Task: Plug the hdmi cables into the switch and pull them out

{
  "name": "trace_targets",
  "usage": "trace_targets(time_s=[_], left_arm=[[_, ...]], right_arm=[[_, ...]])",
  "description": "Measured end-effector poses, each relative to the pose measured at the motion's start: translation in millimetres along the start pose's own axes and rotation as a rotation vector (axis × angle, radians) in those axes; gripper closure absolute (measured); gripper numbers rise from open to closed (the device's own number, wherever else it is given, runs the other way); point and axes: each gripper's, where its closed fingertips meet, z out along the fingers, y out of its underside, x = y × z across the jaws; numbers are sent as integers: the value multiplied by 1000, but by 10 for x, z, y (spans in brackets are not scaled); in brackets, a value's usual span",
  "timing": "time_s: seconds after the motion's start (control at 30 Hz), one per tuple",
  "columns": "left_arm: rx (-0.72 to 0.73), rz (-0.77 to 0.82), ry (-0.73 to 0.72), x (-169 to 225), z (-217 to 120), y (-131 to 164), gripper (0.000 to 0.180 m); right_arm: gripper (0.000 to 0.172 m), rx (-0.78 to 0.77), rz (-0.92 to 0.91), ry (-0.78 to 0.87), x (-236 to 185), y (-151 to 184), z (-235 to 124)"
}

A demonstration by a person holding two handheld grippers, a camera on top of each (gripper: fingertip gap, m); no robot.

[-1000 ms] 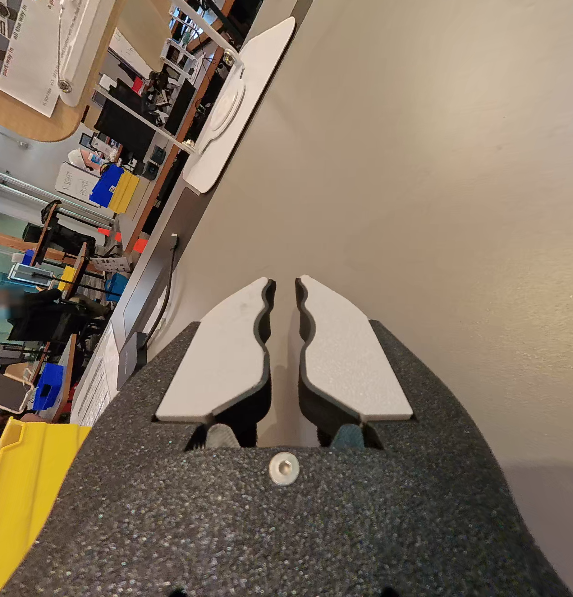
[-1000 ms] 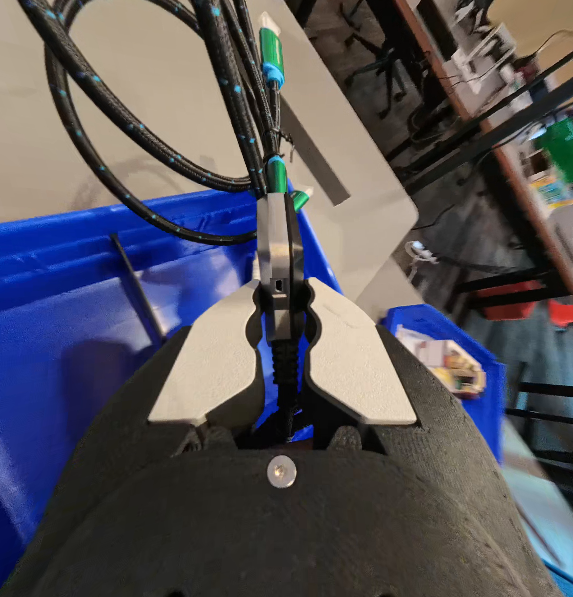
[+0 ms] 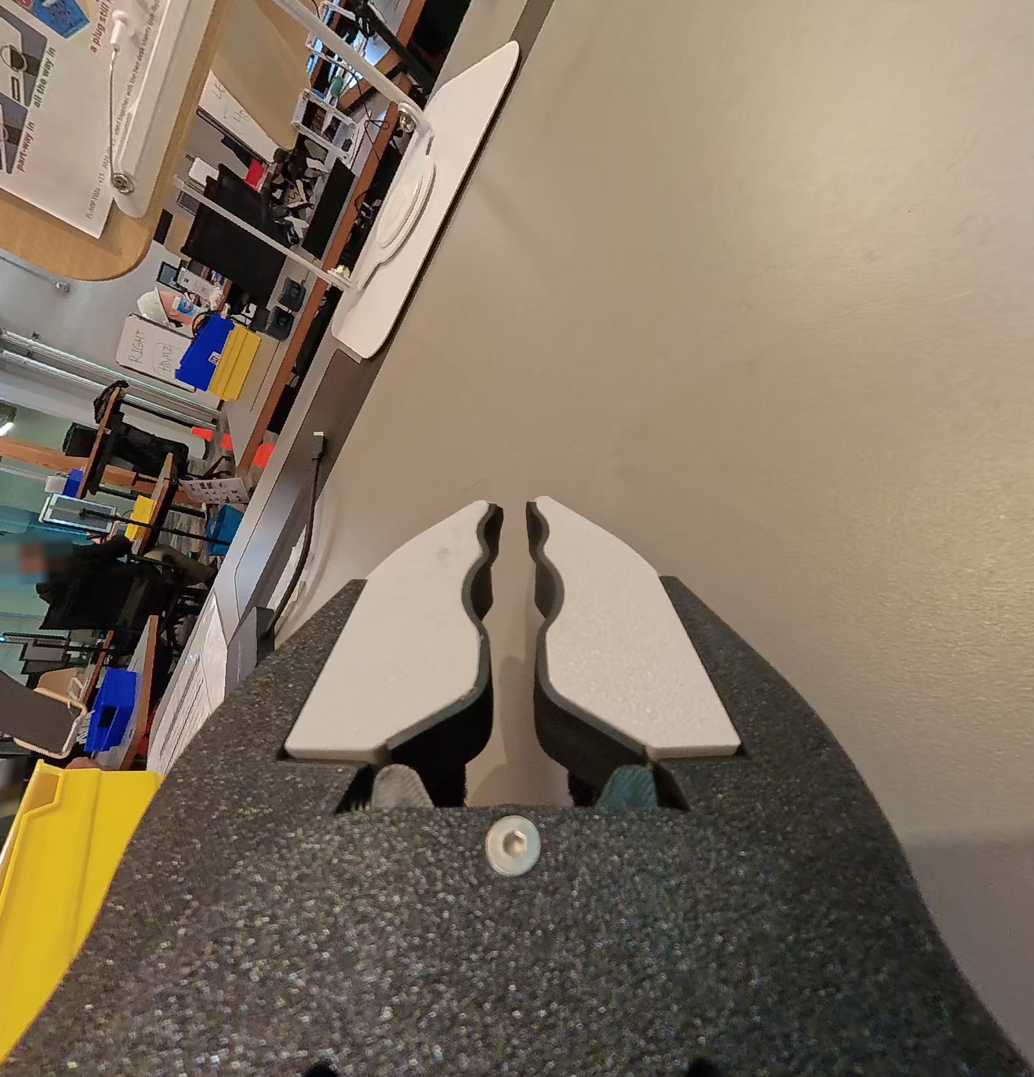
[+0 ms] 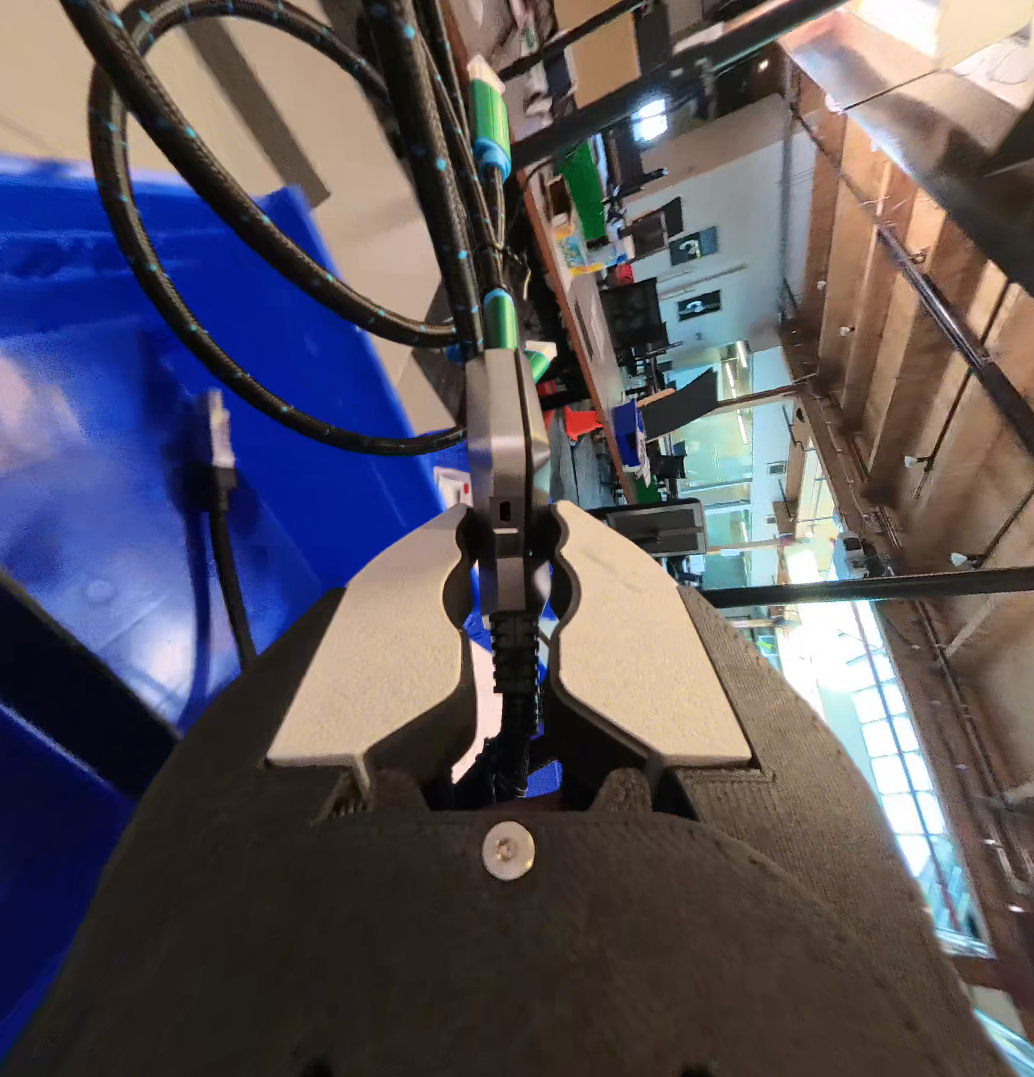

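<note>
A slim grey adapter block (image 4: 499, 466) is clamped between the pads of the right gripper (image 4: 507, 516); both pads are seen pressed against its flat sides, with a small port visible on its near edge. A ribbed black strain relief and cable (image 4: 514, 658) run back from the block between the fingers. Beyond the block, a green plug with a blue collar (image 4: 500, 323) is seen at its far end, and a second green plug (image 4: 486, 113) is seen higher up. Loops of black braided cable with blue flecks (image 4: 212, 192) hang from the bundle. To the left, a blue bin (image 4: 124, 466) is noted, blurred, with a black cable and pale connector (image 4: 216, 431) in front of its wall. A pale tabletop (image 4: 31, 70) lies beyond the bin.

The left gripper (image 3: 513, 508) is held over a bare beige tabletop (image 3: 765, 291). Its jaws are nearly closed, a narrow slit being left between the pads, and nothing is gripped. A black cable with a small plug (image 3: 318, 443) lies along the table's left edge. A white flat plate (image 3: 433, 192) rests farther along that edge. A yellow bin (image 3: 43, 874) is seen at lower left.
</note>
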Motion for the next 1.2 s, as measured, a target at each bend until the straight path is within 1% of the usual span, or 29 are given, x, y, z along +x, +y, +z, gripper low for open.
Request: trace_targets(time_s=[0.07, 0.13, 0.17, 0.27, 0.33, 0.43, 0.53, 0.73, 0.8, 0.87, 0.9, 1.0, 1.1, 1.13, 1.2], left_arm=[[0, 2, -2, 1, -1, -1, 171], [1, 4, -3, 2, -2, -2, 171], [1, 5, -4, 2, -2, -2, 171], [1, 7, -7, 2, -3, -2, 172], [1, 8, -7, 2, -2, -2, 172], [1, 8, -7, 2, -3, -3, 172], [2, 8, -6, 4, -3, -4, 172], [8, 11, -1, 11, -9, -12, 171], [9, 10, 0, 11, -10, -14, 171], [9, 9, 1, 12, -10, -13, 171], [10, 8, 1, 11, -11, -13, 171], [11, 9, 2, 13, -14, -15, 171], [12, 11, 2, 17, -14, -15, 171], [12, 11, 3, 16, -14, -15, 171], [10, 11, 3, 17, -12, -15, 171]], right_arm=[[149, -63, -74, -46, -239, 56, 59], [150, -95, -157, 22, -296, 67, 117], [150, -112, -167, 24, -324, 68, 133], [146, -159, -195, -52, -460, 70, 136], [134, -191, -237, -105, -547, 89, 119], [110, -228, -260, -216, -680, 126, 66], [106, -242, -258, -287, -720, 132, 24], [90, -199, -92, -606, -775, 92, -131], [86, -194, -57, -717, -777, 87, -211], [76, -201, -34, -830, -798, 84, -312], [75, -205, -34, -870, -796, 85, -350], [85, -190, -16, -923, -681, 51, -416], [87, -130, 56, -836, -396, -56, -420], [91, -99, 91, -811, -334, -126, -458], [98, -23, 118, -799, -342, -301, -611]])
